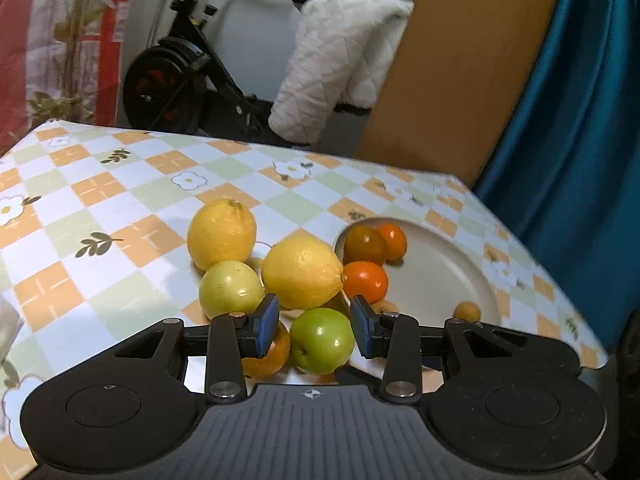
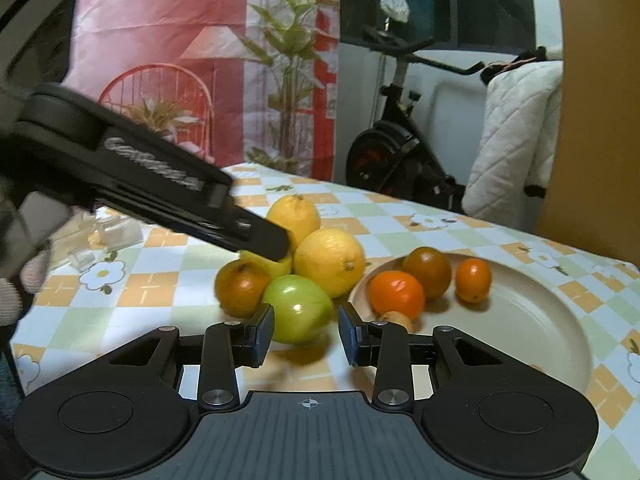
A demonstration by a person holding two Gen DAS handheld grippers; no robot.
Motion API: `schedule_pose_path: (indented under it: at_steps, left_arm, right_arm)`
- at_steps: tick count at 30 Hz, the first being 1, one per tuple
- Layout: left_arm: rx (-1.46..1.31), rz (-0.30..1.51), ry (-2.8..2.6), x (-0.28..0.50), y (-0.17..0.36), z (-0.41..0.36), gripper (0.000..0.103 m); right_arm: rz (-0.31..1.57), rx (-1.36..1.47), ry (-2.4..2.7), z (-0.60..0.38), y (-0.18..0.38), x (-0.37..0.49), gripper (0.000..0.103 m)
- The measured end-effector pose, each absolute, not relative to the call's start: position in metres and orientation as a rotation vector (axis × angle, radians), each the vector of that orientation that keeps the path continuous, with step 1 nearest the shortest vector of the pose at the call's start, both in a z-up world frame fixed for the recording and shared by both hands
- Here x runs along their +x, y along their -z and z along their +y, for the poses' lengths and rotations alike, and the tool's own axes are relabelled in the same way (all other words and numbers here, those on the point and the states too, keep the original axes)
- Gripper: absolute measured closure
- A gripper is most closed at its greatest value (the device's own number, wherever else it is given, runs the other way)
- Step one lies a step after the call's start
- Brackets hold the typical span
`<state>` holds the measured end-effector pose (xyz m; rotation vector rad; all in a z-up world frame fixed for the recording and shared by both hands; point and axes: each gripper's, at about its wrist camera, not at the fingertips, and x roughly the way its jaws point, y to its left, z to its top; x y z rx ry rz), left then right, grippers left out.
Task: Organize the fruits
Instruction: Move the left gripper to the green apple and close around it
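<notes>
**Both tongs hang open over the fruit pile beside the plate**

The left gripper (image 1: 315, 328) points down at the loose pile on the checked tablecloth (image 1: 120, 208). Its blue pads stand apart. A green apple (image 1: 322, 340) shows in the gap between them, lying lower, and neither pad visibly presses on it. An orange-brown fruit (image 1: 276, 354) is half hidden behind the left-hand pad. A pale yellow-green apple (image 1: 230, 290) lies just beyond that pad, and two lemons (image 1: 221, 234) (image 1: 302, 272) sit behind, touching the pile.

The right gripper (image 2: 306, 334) also has its pads apart with nothing between them. The same green apple lies just past its left-hand pad. In this view the other tool reaches in from the left, its tip over the pale apple.

The cream plate (image 1: 452, 276) sits just to the right of the pile. On it are two bright tangerines (image 1: 366, 282) (image 1: 393, 240), a darker brownish one (image 1: 365, 245) and a small tan fruit (image 1: 467, 312) near the rim.

An exercise bike (image 1: 172, 80) stands beyond the table.
</notes>
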<state>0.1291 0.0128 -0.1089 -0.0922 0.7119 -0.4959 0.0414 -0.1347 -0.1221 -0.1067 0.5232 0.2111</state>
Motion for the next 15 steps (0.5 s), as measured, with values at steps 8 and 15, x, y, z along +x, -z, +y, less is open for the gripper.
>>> schedule_pose_path:
  at_steps: [8,15]
  left_arm:
    - [-0.053,0.757,0.526,0.139,0.113,0.005,0.064]
    - [0.005,0.77,0.557,0.14,0.112,-0.004,0.066]
  right_arm:
    - [0.577,-0.059,-0.219,-0.138,0.126,0.046,0.071]
    - [0.606,-0.043,-0.226,-0.138,0.128,0.048,0.071]
